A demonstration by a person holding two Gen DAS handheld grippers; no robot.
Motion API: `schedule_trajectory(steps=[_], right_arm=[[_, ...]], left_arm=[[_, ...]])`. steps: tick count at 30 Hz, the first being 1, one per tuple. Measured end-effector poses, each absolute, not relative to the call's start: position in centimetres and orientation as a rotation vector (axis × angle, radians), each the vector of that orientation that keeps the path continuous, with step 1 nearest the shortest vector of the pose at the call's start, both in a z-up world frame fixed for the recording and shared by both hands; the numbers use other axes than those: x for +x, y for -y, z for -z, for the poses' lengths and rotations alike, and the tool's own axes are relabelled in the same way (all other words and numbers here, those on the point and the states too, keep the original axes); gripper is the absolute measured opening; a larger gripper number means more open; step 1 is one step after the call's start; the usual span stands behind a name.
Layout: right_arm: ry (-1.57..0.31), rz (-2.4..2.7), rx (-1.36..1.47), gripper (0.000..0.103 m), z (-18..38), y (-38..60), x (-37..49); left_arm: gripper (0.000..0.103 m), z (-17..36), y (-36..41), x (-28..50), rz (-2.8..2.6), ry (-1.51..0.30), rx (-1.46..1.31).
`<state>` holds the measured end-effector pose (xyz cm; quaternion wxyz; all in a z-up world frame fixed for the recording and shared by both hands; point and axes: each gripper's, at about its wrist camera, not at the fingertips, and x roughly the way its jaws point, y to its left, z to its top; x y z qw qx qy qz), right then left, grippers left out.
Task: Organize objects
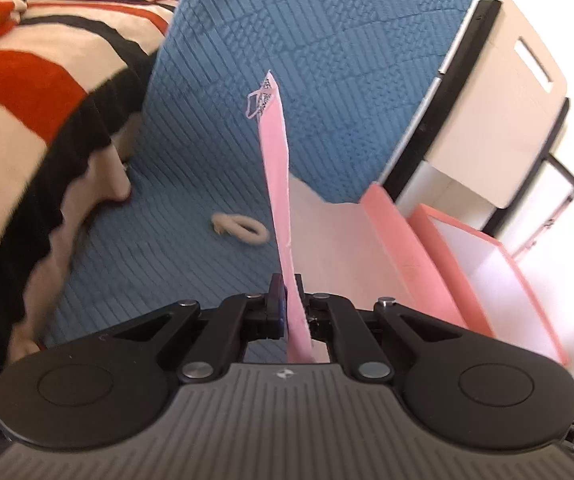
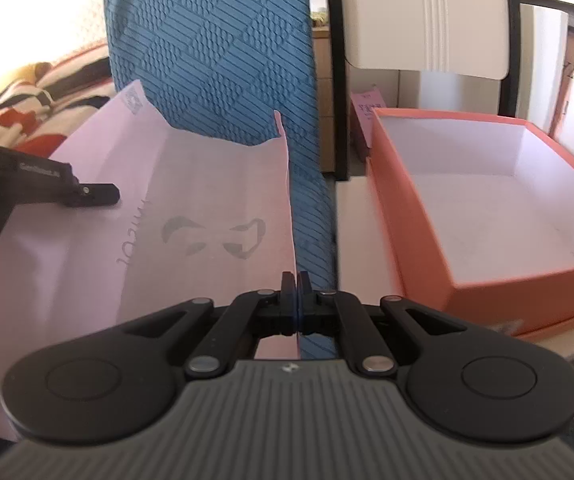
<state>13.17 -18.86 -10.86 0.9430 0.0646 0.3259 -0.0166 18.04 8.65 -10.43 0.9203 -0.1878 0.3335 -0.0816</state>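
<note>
Both tools, left (image 1: 290, 300) and right (image 2: 295, 304), clamp a pink bag (image 2: 167, 216) above the blue bedspread (image 1: 327, 60); an orange box (image 2: 487, 208) sits right of the right tool.

1. The bed cover (image 1: 215, 264) is teal blue, embossed with blocks of ribs and dots.
2. The blanket (image 1: 27, 92) has red, black and cream stripes.
3. The paper bag (image 2: 191, 216) is pale pink with a grey logo and grey lettering.
4. The open box (image 2: 483, 216) is salmon orange outside and white inside.
5. The small cord loop (image 1: 241, 229) is off-white.
6. Both grippers' bodies are black with ribbed grey tops.
</note>
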Motion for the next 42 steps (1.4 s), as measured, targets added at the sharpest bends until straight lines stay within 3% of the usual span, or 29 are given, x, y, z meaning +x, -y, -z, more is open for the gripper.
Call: schedule_trajectory(steps=[9,21,24,25,26,32,33,37,42], right_arm=[[-0.590,-0.037,0.084,0.004,12.8,16.2,19.2],[-0.822,-0.045,0.237,0.004,16.9,17.6,22.8],[-0.824,-0.072,0.260,0.006,17.0,17.4,22.3],[-0.826,-0.082,0.274,0.007,17.0,17.4,22.5],[-0.828,-0.093,0.287,0.007,17.0,17.3,22.5],[-0.839,-0.125,0.313,0.009,16.4,17.5,22.1],[-0.842,-0.125,0.321,0.012,16.3,17.6,21.9],[-0.816,-0.115,0.356,0.044,15.3,18.6,21.3],[-0.774,-0.073,0.387,0.044,13.5,20.5,20.7]], left_arm=[[0.003,14.4,-10.9,25.4,0.088,-0.760,-0.314],[0.005,18.4,-10.6,29.7,0.042,-0.923,-0.263],[0.026,17.3,-11.2,28.7,0.031,-0.903,-0.300],[0.039,16.9,-11.3,28.4,0.031,-0.891,-0.305],[0.045,16.2,-11.3,27.9,0.030,-0.872,-0.306],[0.047,12.8,-11.4,24.9,0.043,-0.780,-0.324],[0.047,12.2,-11.3,24.3,0.044,-0.767,-0.325],[0.047,10.7,-10.5,21.9,0.069,-0.728,-0.342],[0.047,9.5,-9.0,18.7,0.116,-0.713,-0.373]])
